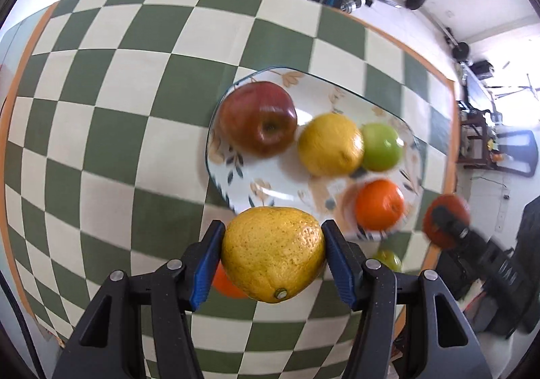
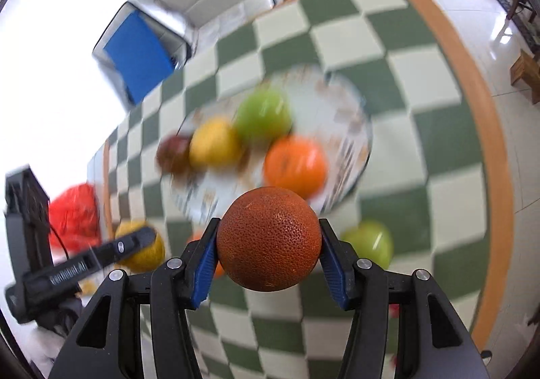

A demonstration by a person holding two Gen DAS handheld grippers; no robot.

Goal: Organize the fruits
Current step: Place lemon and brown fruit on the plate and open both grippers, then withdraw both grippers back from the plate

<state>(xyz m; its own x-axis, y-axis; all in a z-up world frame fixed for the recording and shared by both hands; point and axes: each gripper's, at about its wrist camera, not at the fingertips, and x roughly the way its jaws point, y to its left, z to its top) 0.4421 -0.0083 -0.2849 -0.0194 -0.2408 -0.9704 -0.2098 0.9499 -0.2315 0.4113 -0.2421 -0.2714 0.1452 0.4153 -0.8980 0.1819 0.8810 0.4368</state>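
The left gripper (image 1: 273,255) has its blue-padded jaws clamped on a yellow citrus fruit (image 1: 272,257), while the right gripper (image 2: 268,242) grips a dark orange fruit (image 2: 269,238) between its fingers, both raised above the table

Plate (image 1: 270,191) near half open between red apple (image 1: 258,117) and orange (image 1: 379,205); far half crowded.

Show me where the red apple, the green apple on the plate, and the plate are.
red apple (image 1: 258,118), left wrist view, on its upper skin.
green apple (image 1: 381,146), left wrist view, on its middle.
plate (image 1: 266,184), left wrist view, on its bare inner surface.
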